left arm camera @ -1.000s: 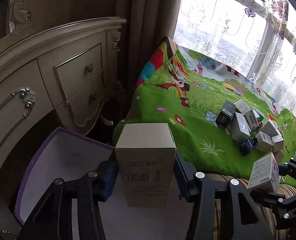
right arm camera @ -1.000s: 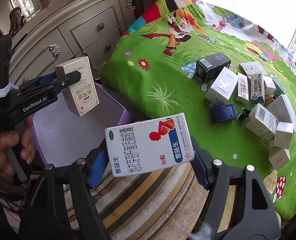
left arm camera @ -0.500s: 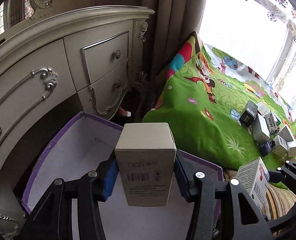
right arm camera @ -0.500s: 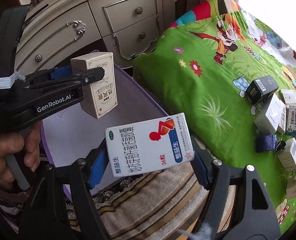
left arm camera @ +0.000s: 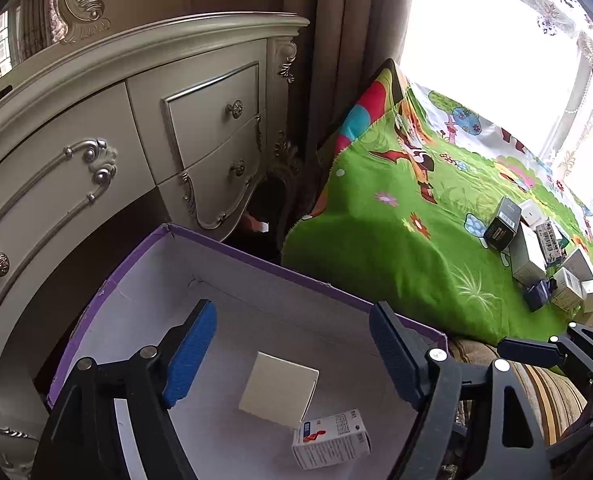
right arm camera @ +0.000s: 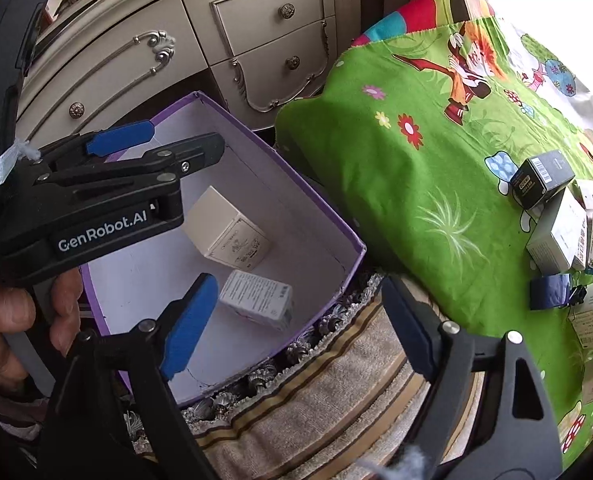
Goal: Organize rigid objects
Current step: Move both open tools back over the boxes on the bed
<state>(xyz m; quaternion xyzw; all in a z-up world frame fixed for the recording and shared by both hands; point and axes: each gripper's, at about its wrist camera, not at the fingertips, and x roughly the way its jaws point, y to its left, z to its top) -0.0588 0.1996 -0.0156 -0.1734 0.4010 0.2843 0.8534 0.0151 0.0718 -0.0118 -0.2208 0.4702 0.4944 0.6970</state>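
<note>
Purple box (left arm camera: 256,276) floor: cream carton (left arm camera: 278,392), white medicine carton (left arm camera: 330,444), fingers apart.

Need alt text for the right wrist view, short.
Two small cartons, a cream cardboard box and a white printed medicine box, lie inside an open purple-edged storage box. Both tools, the right tool and the left tool, have just opened, with nothing between their jaws. More small boxes sit on a green cartoon-print blanket.

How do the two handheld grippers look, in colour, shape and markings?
Both are black plastic frames joined by silver rivets. The right gripper has one blue ribbed pad and one darker navy pad on its fingers. The left gripper carries white "GenRobot.AI" lettering on its side, a blue pad, and a white elastic strap.
</note>
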